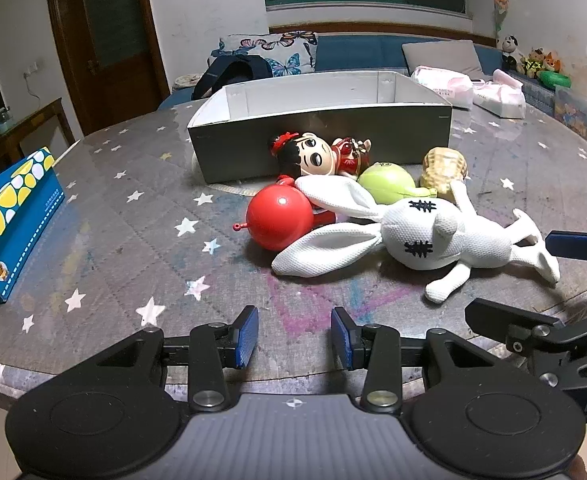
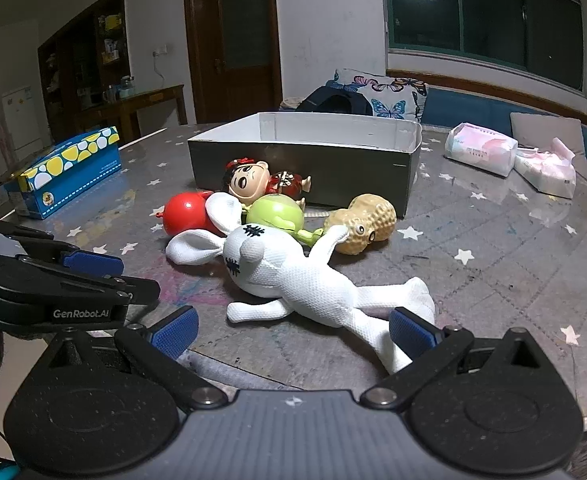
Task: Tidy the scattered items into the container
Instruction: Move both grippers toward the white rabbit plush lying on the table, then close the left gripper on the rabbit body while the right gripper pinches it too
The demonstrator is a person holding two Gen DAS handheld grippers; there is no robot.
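White rabbit (image 2: pixel 293 280), four small toys (image 1: pixel 317 192) beside empty grey box (image 1: pixel 321 136).

Reads "GenRobot.AI" in pale letters on the black body of the left gripper (image 2: pixel 89 276), off to the left of the right gripper's jaws. Shows "DA", perhaps part of a longer word, on the right gripper (image 1: pixel 565 280) at the frame edge, right of the left jaws. Print on the tissue box (image 2: pixel 69 172) too small to read.
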